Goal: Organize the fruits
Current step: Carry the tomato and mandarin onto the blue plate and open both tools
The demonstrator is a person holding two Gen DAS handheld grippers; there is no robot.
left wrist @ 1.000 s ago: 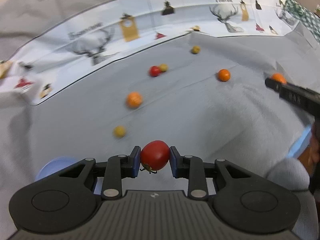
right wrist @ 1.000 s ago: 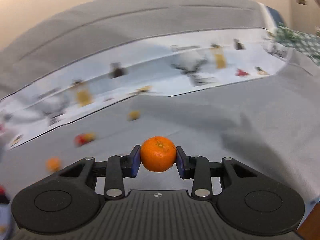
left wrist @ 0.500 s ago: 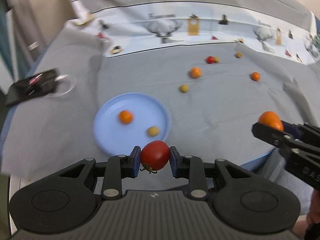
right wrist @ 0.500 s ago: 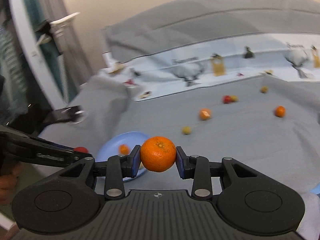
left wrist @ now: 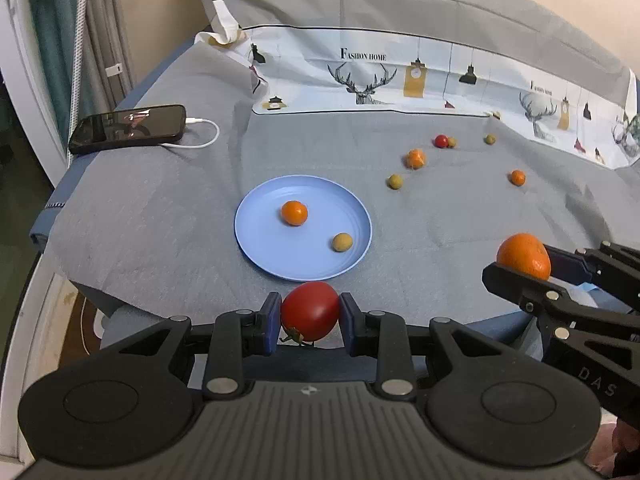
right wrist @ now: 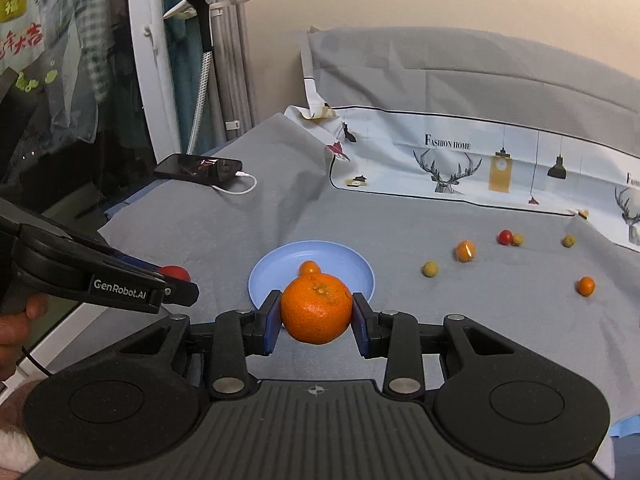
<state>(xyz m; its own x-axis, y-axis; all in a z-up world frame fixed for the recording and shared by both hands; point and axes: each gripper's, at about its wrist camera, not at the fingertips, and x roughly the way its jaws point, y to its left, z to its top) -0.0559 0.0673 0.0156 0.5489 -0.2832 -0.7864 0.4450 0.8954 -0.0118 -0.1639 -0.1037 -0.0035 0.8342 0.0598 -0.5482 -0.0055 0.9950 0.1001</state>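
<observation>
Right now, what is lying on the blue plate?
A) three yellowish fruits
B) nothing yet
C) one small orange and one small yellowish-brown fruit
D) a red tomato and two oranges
C: the left wrist view shows the blue plate holding just a small orange and a yellowish-brown fruit, lying apart from each other.

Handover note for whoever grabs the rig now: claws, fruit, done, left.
Left claw: shut on a tomato, near the plate's front edge.
Right claw: shut on a mandarin, in the air before the plate.
Plate: blue, holds one small orange and one yellowish fruit.
Done: those two plated.
Left: drop both held fruits on the plate, then collect six loose fruits on the grey cloth to the plate's right.
Phone far left, not part of the job.
</observation>
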